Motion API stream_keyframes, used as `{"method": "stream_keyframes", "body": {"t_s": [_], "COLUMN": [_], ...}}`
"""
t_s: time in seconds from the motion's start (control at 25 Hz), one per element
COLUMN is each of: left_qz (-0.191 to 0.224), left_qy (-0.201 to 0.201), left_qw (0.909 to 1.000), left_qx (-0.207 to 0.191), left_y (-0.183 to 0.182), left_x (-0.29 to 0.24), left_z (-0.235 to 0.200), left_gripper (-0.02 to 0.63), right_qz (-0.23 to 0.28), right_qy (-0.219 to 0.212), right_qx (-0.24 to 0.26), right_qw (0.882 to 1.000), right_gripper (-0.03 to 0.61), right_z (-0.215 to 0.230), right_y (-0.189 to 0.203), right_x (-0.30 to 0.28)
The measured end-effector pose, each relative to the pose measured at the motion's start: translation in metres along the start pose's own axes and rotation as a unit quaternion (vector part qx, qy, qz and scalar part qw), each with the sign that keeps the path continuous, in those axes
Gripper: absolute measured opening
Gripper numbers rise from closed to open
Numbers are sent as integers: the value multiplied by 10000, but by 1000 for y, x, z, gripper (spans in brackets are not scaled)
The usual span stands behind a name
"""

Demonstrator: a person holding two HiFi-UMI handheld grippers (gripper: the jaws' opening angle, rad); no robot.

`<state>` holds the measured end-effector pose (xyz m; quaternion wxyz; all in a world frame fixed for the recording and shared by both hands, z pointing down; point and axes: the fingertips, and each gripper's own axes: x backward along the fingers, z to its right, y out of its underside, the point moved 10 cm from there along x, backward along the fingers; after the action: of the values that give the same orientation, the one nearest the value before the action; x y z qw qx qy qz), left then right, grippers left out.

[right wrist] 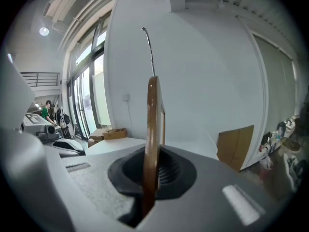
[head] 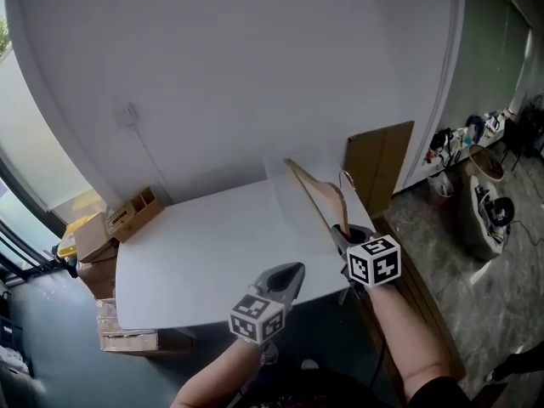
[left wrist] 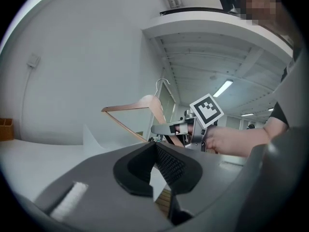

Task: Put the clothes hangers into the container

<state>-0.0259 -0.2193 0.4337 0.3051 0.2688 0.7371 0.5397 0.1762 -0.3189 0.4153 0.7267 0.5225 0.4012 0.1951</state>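
the right gripper (head: 339,232) pinches a brown wooden clothes hanger with a wire hook (head: 312,195) edge-on, hook pointing away. the translucent white container (head: 293,170) lies just ahead of its jaws on the white table (head: 195,245). best to lower the hanger level and fully inside before letting go. the left gripper (head: 294,272), pressed together on nothing, hangs beside it.

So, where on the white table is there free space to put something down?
Nearly all of the white table is bare: its left and middle, from the near edge by the left gripper to the wall. Only the far right corner is crowded, where the right gripper holds the brown wooden hanger near what looks like a clear plastic container.
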Motion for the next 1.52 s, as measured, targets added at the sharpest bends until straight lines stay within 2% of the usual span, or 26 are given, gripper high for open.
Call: {"method": "stream_keyframes", "body": {"t_s": [0.28, 0.48, 0.64, 0.92, 1.16, 1.52], "left_qz": [-128, -250, -334, -461, -559, -696], "left_qy": [161, 199, 259, 404, 476, 388], "left_qw": [9998, 9995, 9991, 9981, 9972, 9965], "left_qx": [-22, 15, 52, 50, 146, 254], "left_y": [-10, -12, -12, -12, -7, 5], "left_x": [-19, -26, -34, -50, -58, -64], "left_z": [-56, -87, -107, -134, -150, -177], "left_gripper": [3, 3, 3, 3, 5, 5], "right_qz": [-605, -1088, -1576, -2455, -2946, -3314], "right_qy": [295, 424, 499, 498, 372, 231], "right_qx": [631, 1174, 1738, 2554, 2842, 3073], "right_qw": [9957, 9862, 9708, 9338, 9116, 8917], "right_gripper": [2, 2, 2, 2, 2, 2], "right_z": [6, 10, 15, 25, 33, 33], "right_y": [-21, -35, -43, -54, -50, -29], "right_x": [-56, -92, -124, -180, -223, -259]}}
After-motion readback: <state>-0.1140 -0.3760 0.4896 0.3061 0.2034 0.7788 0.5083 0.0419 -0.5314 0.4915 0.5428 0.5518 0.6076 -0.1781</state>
